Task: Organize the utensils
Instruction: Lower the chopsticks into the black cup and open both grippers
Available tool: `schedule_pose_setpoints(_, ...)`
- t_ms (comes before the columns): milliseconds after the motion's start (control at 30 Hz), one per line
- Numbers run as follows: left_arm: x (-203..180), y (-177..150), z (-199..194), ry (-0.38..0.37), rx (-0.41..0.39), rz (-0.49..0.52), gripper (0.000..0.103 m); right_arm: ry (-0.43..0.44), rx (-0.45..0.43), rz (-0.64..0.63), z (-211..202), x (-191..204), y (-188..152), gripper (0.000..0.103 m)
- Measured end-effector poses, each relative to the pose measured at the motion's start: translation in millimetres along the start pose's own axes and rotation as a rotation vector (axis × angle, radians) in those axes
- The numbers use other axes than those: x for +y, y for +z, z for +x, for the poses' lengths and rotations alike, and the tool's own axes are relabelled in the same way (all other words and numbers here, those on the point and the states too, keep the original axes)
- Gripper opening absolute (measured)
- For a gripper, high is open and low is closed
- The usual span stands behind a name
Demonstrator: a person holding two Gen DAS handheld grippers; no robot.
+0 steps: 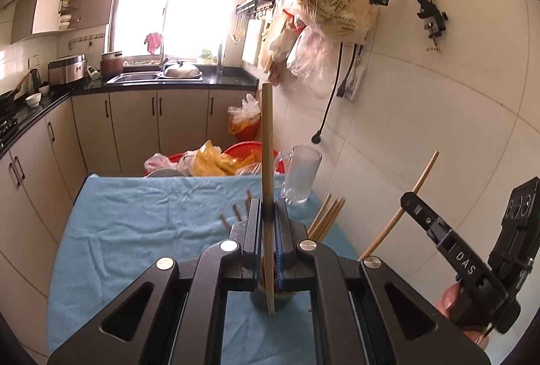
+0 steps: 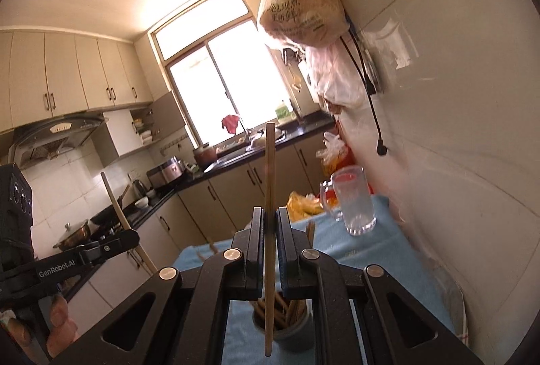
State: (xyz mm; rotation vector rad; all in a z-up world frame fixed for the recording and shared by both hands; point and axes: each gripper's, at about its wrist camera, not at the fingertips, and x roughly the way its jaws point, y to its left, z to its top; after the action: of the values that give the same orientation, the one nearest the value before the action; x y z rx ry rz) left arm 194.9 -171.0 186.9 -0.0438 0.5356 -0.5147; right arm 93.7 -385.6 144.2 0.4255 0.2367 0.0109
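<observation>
Judging by the table, the sorting is partly done: one chopstick (image 1: 268, 162) is clamped in the left gripper (image 1: 268, 213), another chopstick (image 2: 269, 183) in the right gripper (image 2: 269, 223), above the holder cup (image 2: 297, 328) where several are already stood; loose chopsticks (image 1: 329, 216) are left on the blue cloth (image 1: 141, 213).

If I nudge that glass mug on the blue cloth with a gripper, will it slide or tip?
The glass mug stands upright, tall for its base, so a high push would likely tip it. The wrinkled blue cloth probably grips the base rather than letting it slide. It looks empty, so fairly light, and breakable near the table edge.
</observation>
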Motion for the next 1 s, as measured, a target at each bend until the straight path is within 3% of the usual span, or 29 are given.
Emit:
schedule_pose_setpoints(333, 0.2, 9.0, 47.9, -0.02, 0.005, -0.048, 0.006, -0.043, -0.017, -0.024, 33.3, -0.8, 10.2, 0.007)
schedule_pose_setpoints(700, 20.4, -32.2, 94.6, -0.02, 0.101, -0.085, 0.006, -0.07, 0.108, -0.007, 79.4, -20.3, -31.7, 0.007)
schedule_pose_setpoints(1000, 32.8, -58.6, 111.3, -0.007, 0.156, -0.095, 0.007, -0.074, 0.191, 0.005, 92.3, -27.2, -57.0, 0.008)
